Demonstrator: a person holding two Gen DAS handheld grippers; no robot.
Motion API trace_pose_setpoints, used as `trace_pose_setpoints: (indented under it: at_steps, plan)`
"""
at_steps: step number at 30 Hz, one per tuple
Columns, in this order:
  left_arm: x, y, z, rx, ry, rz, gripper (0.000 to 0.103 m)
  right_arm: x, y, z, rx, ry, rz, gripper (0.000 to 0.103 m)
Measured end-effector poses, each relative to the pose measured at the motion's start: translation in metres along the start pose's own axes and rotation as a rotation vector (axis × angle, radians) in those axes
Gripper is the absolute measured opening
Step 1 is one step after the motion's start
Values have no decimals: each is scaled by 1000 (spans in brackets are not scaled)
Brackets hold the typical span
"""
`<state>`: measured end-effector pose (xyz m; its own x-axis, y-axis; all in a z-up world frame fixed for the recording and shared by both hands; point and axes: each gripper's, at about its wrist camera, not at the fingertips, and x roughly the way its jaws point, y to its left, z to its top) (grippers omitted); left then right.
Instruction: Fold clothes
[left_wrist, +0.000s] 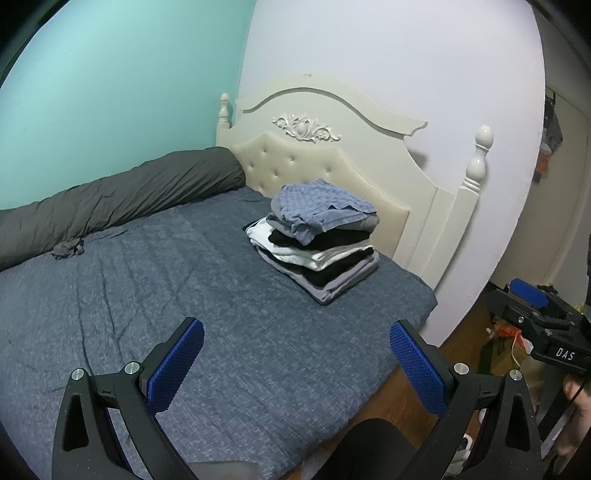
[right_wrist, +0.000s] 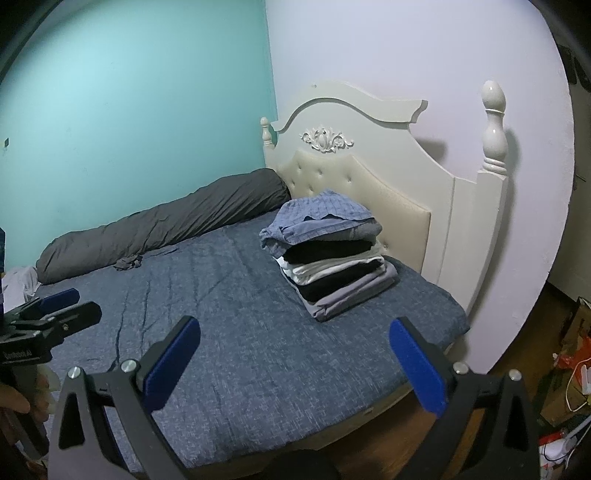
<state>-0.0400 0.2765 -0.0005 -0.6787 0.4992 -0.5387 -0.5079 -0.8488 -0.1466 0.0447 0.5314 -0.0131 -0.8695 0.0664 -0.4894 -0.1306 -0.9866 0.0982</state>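
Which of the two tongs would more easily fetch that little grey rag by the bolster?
Probably the left tongs: open, empty, and on the side of the bed where the rag lies. The right tongs sit farther off.

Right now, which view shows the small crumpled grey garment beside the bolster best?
Left wrist view: the grey garment looks larger, against the dark bolster. Right wrist view shows it smaller and farther off, but unobstructed.

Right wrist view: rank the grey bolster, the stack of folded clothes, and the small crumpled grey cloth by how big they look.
1. Grey bolster, the longest by far.
2. Stack of folded clothes, though it sits nearer the camera.
3. Small crumpled grey cloth, clearly the smallest.
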Motion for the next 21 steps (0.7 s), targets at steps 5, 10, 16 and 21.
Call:
trace_pose_setpoints:
  at_steps: [5, 10, 16, 21]
  plan:
    - [2, 1, 0, -4, 4, 12, 103, 0, 1, -1, 1, 1, 4, 103]
    - [2, 3, -1, -8, -1, 19, 103, 2, 1, -2, 4, 5, 2, 103]
    - [2, 5, -2, -16, -1, 19, 103, 1, 1, -3, 8, 4, -1, 103]
    - [0, 5, -1, -18, -10, 21, 103, 0, 0, -3, 11, 4, -2, 103]
